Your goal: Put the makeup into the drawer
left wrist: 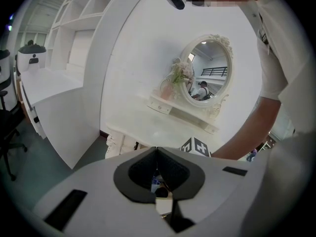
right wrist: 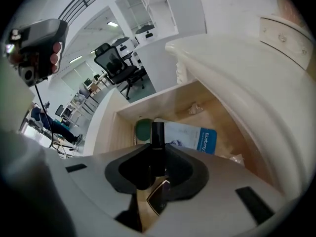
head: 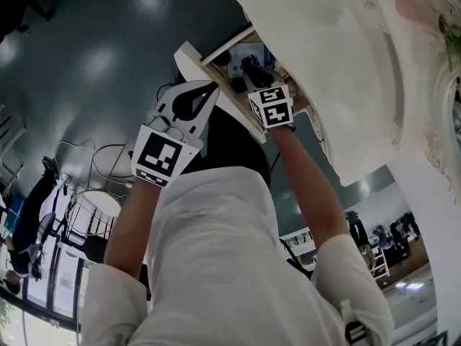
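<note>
My right gripper (right wrist: 157,148) is shut on a slim black makeup tube (right wrist: 157,132), which stands upright between the pads, and it points steeply down into the open wooden drawer (right wrist: 197,95). In the head view the right gripper (head: 252,71) reaches over the pulled-out drawer (head: 189,56) of the white dressing table (head: 324,63). A blue packet (right wrist: 190,136) and a round green item (right wrist: 142,130) lie in the drawer beneath the tube. My left gripper (head: 211,86) hovers just left of the drawer front. Its jaws (left wrist: 157,149) are shut with nothing between them.
An oval mirror (left wrist: 207,73) and a small vase of flowers (left wrist: 174,83) stand on the table top. A crumpled wrapper (right wrist: 193,108) lies at the drawer's back. A dark flat case (right wrist: 158,199) sits below my right jaws. Office chairs (right wrist: 116,63) stand across the floor.
</note>
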The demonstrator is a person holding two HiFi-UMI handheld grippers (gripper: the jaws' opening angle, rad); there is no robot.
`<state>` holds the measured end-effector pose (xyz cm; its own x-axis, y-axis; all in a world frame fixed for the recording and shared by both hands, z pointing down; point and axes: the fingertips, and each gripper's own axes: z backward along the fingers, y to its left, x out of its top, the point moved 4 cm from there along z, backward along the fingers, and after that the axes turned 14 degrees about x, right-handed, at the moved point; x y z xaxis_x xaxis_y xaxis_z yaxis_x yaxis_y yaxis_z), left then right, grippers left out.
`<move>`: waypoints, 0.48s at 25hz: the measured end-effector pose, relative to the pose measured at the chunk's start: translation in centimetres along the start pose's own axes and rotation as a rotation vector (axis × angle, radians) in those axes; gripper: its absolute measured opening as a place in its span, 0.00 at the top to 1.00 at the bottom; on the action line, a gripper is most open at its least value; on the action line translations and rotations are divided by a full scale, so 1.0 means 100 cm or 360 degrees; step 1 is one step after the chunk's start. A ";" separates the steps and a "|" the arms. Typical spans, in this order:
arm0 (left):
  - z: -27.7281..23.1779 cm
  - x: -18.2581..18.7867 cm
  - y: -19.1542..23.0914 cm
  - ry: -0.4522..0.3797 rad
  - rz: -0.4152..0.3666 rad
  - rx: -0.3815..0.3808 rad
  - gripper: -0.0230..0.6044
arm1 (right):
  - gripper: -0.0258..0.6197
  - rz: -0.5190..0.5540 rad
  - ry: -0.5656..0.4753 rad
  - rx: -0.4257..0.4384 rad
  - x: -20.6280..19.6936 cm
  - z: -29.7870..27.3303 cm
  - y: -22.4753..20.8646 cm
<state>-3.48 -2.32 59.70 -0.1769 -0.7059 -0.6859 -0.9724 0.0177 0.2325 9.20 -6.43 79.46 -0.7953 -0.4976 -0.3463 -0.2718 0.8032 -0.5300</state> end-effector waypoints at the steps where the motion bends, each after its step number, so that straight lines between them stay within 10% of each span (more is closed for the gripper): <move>1: 0.000 -0.001 0.000 0.0002 0.0002 -0.0001 0.94 | 0.80 -0.0003 0.0014 -0.0007 -0.002 -0.002 -0.001; 12: 0.000 -0.015 0.001 0.0039 0.0021 0.0008 0.94 | 0.80 -0.0039 0.0144 -0.0081 -0.002 -0.023 -0.016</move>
<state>-3.32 -1.30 60.74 -0.1858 -0.7227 -0.6657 -0.9708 0.0305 0.2379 8.60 -6.91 82.16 -0.8330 -0.4877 -0.2613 -0.3173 0.8079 -0.4966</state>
